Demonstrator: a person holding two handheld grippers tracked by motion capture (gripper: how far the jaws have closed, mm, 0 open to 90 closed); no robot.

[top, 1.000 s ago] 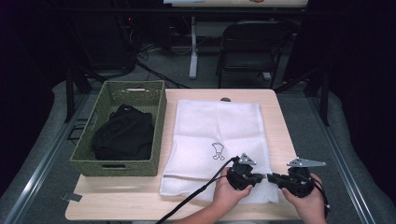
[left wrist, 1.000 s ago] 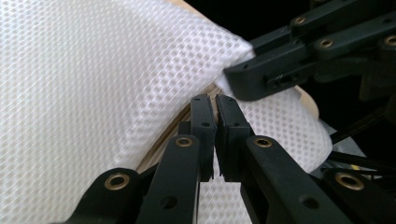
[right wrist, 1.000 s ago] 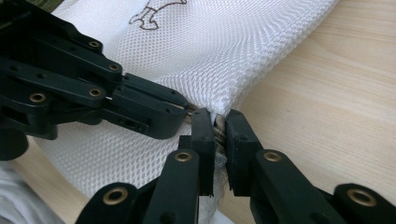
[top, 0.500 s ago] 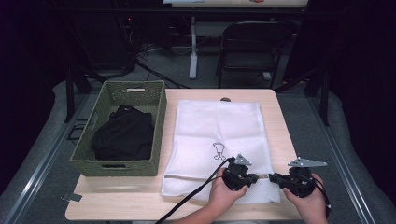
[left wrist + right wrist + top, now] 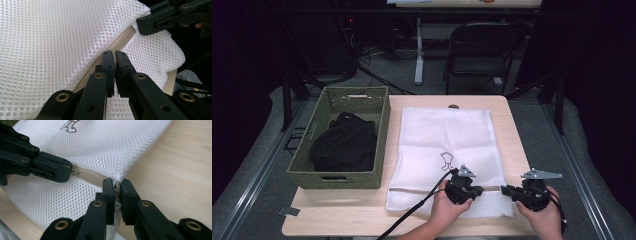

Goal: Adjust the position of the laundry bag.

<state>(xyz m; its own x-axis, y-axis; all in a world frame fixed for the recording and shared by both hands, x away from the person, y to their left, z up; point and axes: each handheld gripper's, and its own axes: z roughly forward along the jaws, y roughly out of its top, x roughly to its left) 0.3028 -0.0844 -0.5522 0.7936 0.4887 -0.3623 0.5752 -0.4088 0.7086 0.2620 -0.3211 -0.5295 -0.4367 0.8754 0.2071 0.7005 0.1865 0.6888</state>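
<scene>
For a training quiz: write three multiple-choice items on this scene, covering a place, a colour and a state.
1. Where does the basket stand?
A. left of the mesh bag
B. on the bag
C. on the chair

2. What colour is the cloth in the basket?
A. red
B. black
C. yellow

3. What does the right gripper do?
A. hangs open above the table
B. lies in the basket
C. pinches the bag's zipper end

Key: A, the high view shows it beside the bag; B, it is dark throughout; C, its fingers close on the zip's end.

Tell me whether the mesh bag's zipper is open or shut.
Shut: zipper teeth stay meshed between both tongs, mesh bag spread flat.
</scene>
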